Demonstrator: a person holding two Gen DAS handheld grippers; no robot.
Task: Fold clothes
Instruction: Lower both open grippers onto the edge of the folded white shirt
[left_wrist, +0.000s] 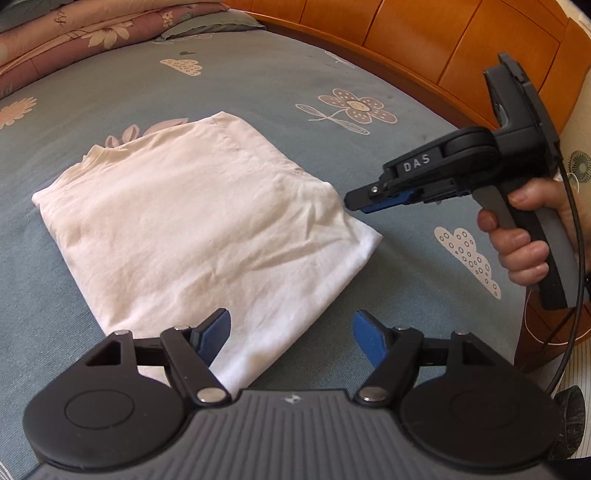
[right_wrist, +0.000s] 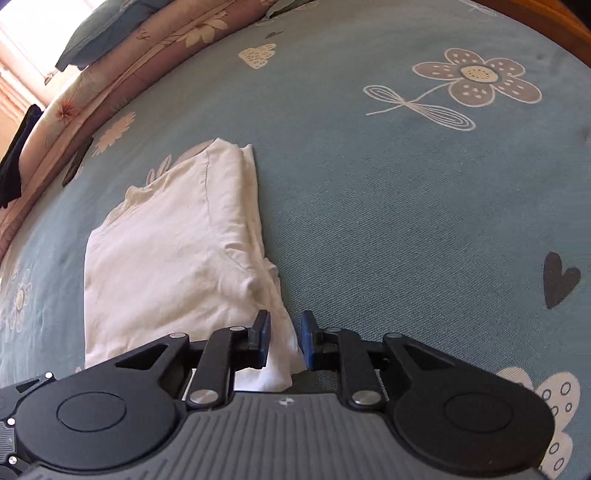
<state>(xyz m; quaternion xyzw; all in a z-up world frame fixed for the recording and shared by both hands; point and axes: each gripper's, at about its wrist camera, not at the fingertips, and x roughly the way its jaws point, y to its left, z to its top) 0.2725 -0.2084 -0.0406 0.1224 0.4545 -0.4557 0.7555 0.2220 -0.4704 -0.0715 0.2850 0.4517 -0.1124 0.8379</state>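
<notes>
We hold the left gripper (left_wrist: 291, 332) open over the near edge of the folded shirt (left_wrist: 192, 221) on the bed (left_wrist: 277, 74); the right gripper (right_wrist: 284, 339), nearly closed and empty, is beside its right edge.

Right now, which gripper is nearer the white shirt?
Close call, probably right. The right gripper sits at the white shirt's side edge, not gripping. The left gripper hovers open over its near corner.

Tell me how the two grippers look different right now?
The left gripper has its fingers spread wide above the near edge of the white shirt. The right gripper has its fingers close together, a small gap left, over the shirt's right corner. Neither pinches cloth. Both have blue pads.
</notes>
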